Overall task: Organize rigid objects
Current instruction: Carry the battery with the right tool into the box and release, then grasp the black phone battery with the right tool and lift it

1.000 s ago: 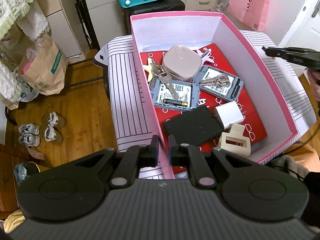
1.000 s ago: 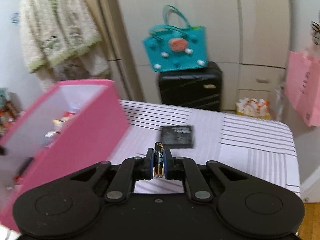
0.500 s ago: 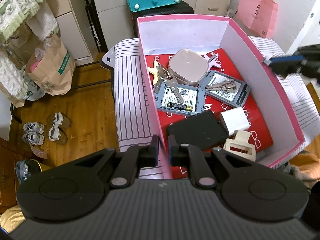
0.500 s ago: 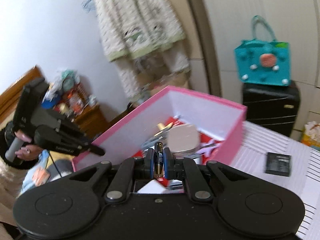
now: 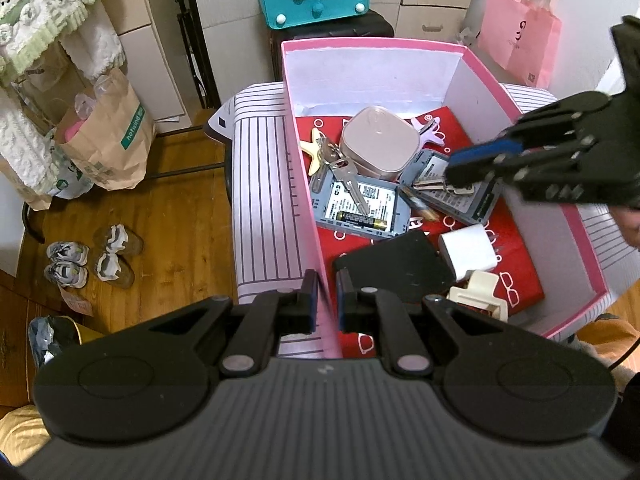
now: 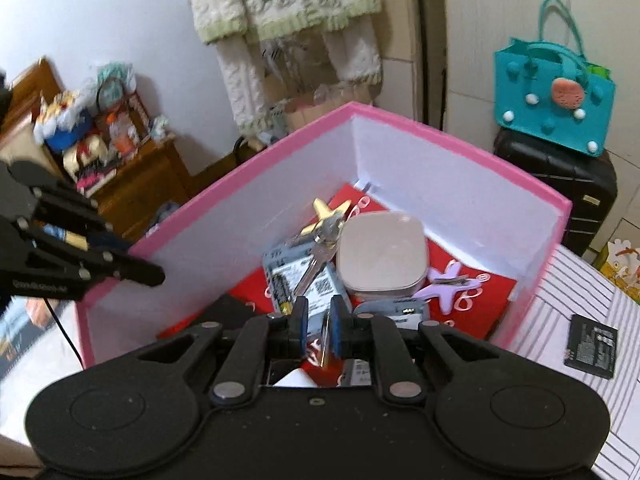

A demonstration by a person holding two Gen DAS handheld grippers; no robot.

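Observation:
A pink box (image 5: 472, 49) (image 6: 256, 164) holds keys (image 5: 347, 176), grey drives, a beige case (image 5: 380, 145), a black battery (image 5: 362, 219), a white charger (image 5: 469, 249) and a cream clip (image 5: 480, 296). My left gripper (image 5: 327, 298) is shut on the box's near-left wall. My right gripper (image 6: 320, 326) (image 5: 460, 162) hovers over the box with its fingers parted and nothing between them. A second battery (image 5: 416, 204) shows blurred in the box just below it.
A black flat battery pack (image 6: 591, 346) lies on the striped table (image 6: 600, 300) right of the box. A teal bag (image 6: 556, 92) on a black suitcase stands behind. A paper bag (image 5: 108, 136) and shoes (image 5: 92, 258) are on the floor at left.
My right gripper moved over the box, its fingers parted and the battery it held left them. My left gripper kept its hold on the box wall.

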